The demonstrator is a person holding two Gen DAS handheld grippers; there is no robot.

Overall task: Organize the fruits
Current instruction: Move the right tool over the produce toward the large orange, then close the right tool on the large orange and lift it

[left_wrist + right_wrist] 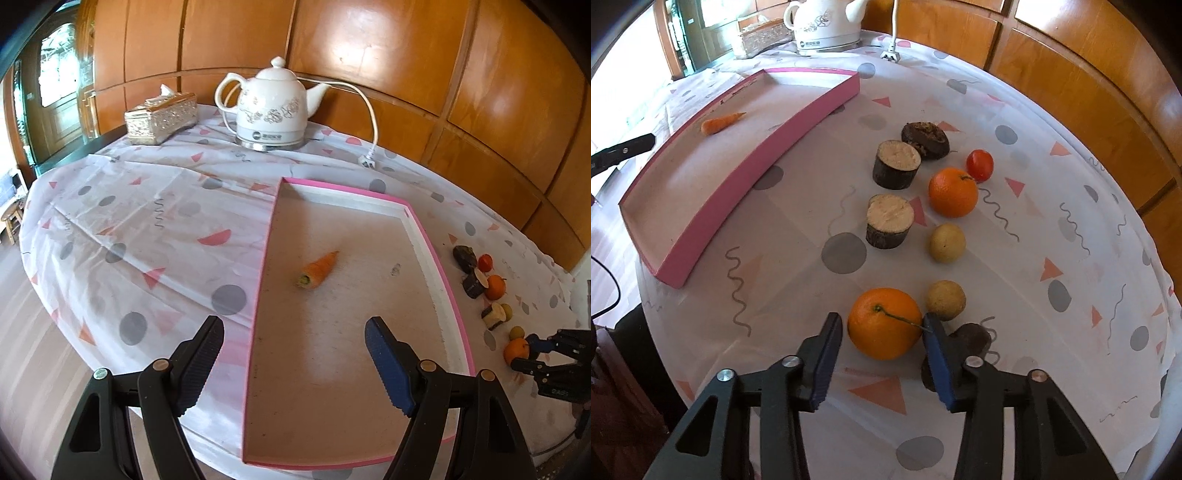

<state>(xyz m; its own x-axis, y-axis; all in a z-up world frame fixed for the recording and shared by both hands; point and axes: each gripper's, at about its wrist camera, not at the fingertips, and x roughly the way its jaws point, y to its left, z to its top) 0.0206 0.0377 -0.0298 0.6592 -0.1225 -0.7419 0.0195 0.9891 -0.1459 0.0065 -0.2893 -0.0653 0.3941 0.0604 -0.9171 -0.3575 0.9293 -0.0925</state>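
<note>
A pink tray (432,243) (768,155) lies on the table with a carrot piece (319,272) (720,123) in it. My left gripper (295,354) is open and empty above the tray's near end. My right gripper (882,332) is open, its jaws on either side of an orange (884,323) (515,350) on the cloth, not closed on it. Beyond lie a second orange (953,192), a cherry tomato (979,165), two small tan round fruits (947,243) (945,300) and three dark-skinned cut chunks (897,164) (889,221) (925,140).
A white kettle (271,107) with cord and plug (367,160) and a tissue box (160,118) stand at the table's far side by the wood-panel wall. Another dark piece (973,338) lies behind my right finger. The patterned tablecloth (140,229) covers the round table.
</note>
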